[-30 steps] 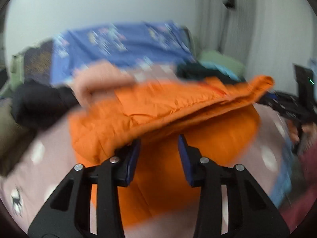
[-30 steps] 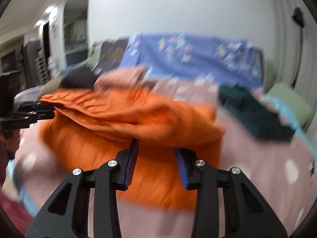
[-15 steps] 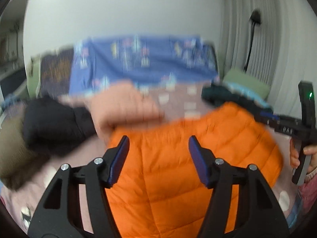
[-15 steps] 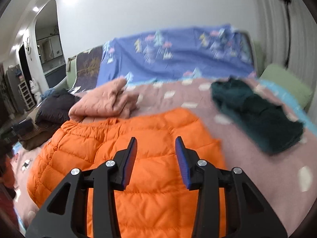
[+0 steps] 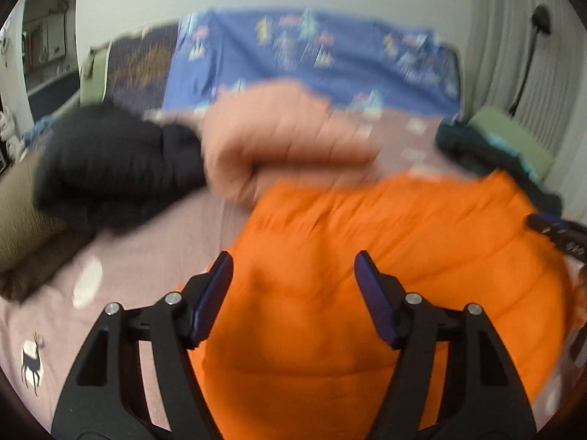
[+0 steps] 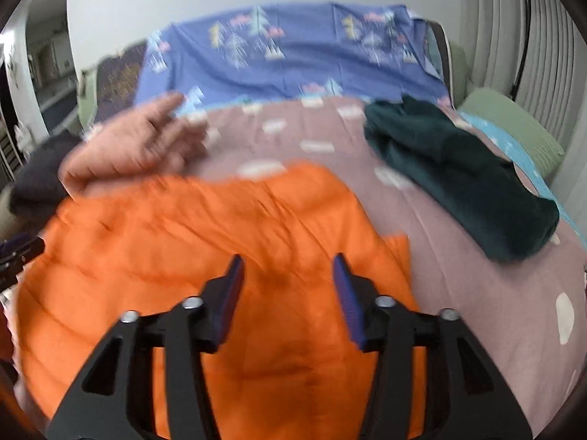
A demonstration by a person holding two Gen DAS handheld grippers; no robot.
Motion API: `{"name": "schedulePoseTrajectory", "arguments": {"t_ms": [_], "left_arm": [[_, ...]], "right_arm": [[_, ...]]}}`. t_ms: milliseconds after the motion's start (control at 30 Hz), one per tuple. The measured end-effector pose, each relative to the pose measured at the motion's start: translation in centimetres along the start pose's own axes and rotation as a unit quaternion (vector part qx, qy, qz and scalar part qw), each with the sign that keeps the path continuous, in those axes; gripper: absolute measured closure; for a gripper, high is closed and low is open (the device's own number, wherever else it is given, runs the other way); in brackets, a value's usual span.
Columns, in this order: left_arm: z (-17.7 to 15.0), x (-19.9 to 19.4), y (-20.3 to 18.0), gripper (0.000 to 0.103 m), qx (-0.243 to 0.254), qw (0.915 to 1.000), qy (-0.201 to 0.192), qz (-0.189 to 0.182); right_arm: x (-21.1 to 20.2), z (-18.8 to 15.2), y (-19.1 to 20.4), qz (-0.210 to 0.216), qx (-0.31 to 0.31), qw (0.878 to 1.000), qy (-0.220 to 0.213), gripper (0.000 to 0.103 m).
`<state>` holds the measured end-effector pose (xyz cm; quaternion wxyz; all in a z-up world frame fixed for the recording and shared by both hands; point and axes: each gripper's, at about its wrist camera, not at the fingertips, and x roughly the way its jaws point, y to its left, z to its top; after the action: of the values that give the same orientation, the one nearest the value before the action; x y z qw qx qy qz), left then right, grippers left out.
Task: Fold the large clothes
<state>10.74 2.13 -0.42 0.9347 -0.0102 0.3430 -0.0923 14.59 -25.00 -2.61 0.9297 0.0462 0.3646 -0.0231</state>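
An orange quilted jacket (image 5: 385, 256) lies folded flat on the pink bedspread (image 5: 154, 242). My left gripper (image 5: 293, 267) hovers over the jacket's left part, its jaws opening, nothing pinched between the blue pads. In the right wrist view the same jacket (image 6: 190, 242) fills the lower left. My right gripper (image 6: 286, 271) hangs over the jacket's right part near its edge, its jaws opening too, pads clear of the fabric. The tip of the other gripper (image 6: 18, 253) shows at the left edge of that view.
A peach padded garment (image 5: 279, 139) and a black jacket (image 5: 110, 168) lie beyond the orange one on the left. A dark green garment (image 6: 458, 168) lies on the right. A blue tree-print sheet (image 6: 293, 58) covers the back, with a green pillow (image 6: 510, 124) by the curtain.
A second ago both grippers held a lifted fold of the orange jacket. The fold now lies flat on the bed, both pairs of jaws have spread apart, and both views have shifted closer.
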Motion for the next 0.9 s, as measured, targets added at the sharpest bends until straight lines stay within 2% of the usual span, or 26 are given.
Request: {"name": "schedulePoseTrajectory", "arguments": {"t_ms": [67,133,167,233,267,300,333,400,900], "left_arm": [[1.6,-0.6,-1.6,0.034,0.005,0.9998,-0.016,-0.007],[2.5,0.5,-3.2,0.034,0.017,0.9998,-0.011,-0.002],[2.7,1.8,-3.9,0.033,0.02,0.9998,0.002,0.002],[2.3,5.5,-4.4,0.03,0.026,0.9983,0.047,0.025],[1.5,8.0,-4.3,0.029,0.025,0.9952,0.081,0.048],[0.6,9.7,-3.8,0.027,0.005,0.9944,0.099,0.038],[0.5,9.8,-2.9,0.027,-0.016,0.9954,0.093,0.018],[0.3,10.2,-2.2,0.027,-0.027,0.9952,0.094,0.005],[-1.4,10.8,-2.3,0.026,-0.017,0.9957,0.09,0.015]], "right_arm": [[0.9,1.0,1.2,0.01,0.003,1.0,0.007,0.046],[2.4,1.5,2.1,0.01,0.006,1.0,0.014,0.046],[3.8,1.5,2.4,0.009,0.007,1.0,0.024,0.046],[7.3,0.2,2.3,-0.012,0.008,0.998,0.061,0.036],[8.7,-0.6,2.1,-0.007,0.013,0.997,0.073,0.036],[9.5,-1.1,1.6,0.016,0.033,0.997,0.072,0.036],[9.5,-1.2,1.5,0.019,0.035,0.997,0.071,0.036],[9.6,-1.5,1.7,0.017,0.022,0.998,0.064,0.036],[9.7,-2.5,1.3,0.043,0.022,0.998,0.038,0.033]]}}
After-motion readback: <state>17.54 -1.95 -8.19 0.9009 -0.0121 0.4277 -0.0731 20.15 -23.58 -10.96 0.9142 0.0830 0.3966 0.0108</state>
